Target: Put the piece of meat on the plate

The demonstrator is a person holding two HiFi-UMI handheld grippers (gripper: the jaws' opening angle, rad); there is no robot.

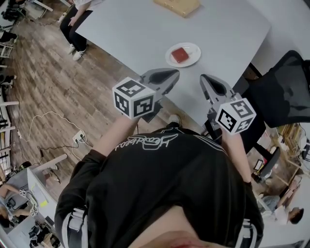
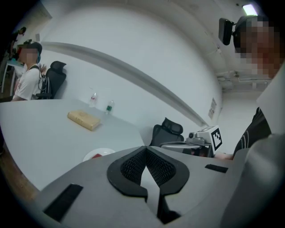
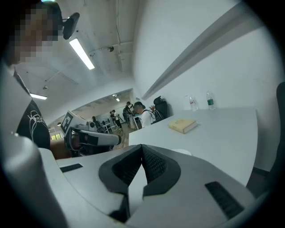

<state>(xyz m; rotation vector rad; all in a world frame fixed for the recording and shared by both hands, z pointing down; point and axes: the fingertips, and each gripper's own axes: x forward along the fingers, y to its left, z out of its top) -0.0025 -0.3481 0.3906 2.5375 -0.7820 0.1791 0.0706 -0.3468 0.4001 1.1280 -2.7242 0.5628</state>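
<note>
In the head view, we see the piece of meat lying on the plate near the table's near edge, with perhaps a book at the far edge.

In the left gripper view, our left gripper is pressed together and empty, and it half hides the plate.

In the right gripper view, our right gripper is likewise closed on nothing.

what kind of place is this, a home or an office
Most likely an open-plan office or lab: a black office chair by a large grey table, ceiling strip lights, and more people further back.
</note>
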